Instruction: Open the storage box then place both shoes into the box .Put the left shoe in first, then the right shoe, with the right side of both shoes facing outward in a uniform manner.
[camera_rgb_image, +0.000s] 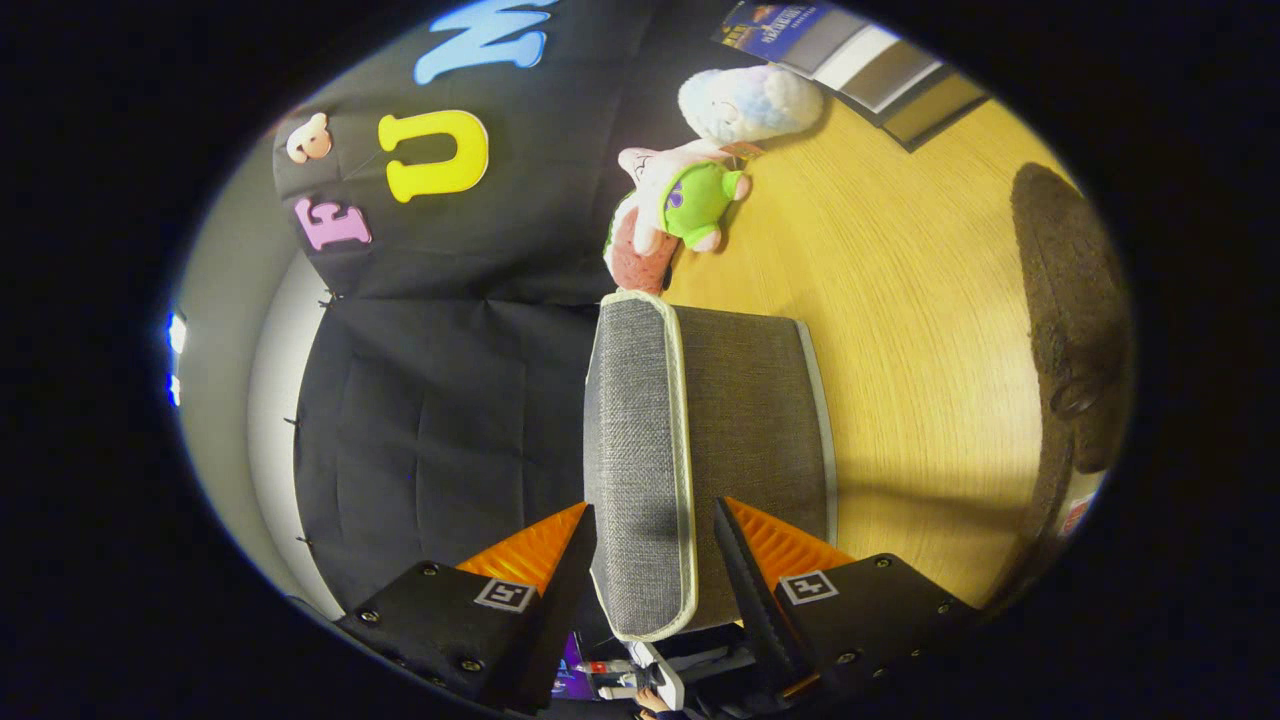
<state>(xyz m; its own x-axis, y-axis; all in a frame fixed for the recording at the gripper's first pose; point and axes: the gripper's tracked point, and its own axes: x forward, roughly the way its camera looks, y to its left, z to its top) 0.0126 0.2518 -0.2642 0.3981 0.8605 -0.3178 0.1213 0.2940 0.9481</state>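
The view is rolled on its side, with the wooden table (920, 330) to the right of the fingers and the booth wall to their left. A grey fabric storage box (750, 420) with pale trim stands on the table just ahead of the fingers. Its lid (635, 450) runs forward between them. My gripper (652, 512) is shut on the near edge of the lid, one finger on each face. Past the box, further out on the table, lies a dark brown fuzzy shape (1070, 310). It may be a shoe, though I cannot tell for sure.
Plush toys lie against the wall beyond the box: a pink one in green clothes (685, 200) and a white fluffy one (750, 100). Flat booklets or sample cards (860, 65) lie past them. Bare wood stretches between the box and the brown shape.
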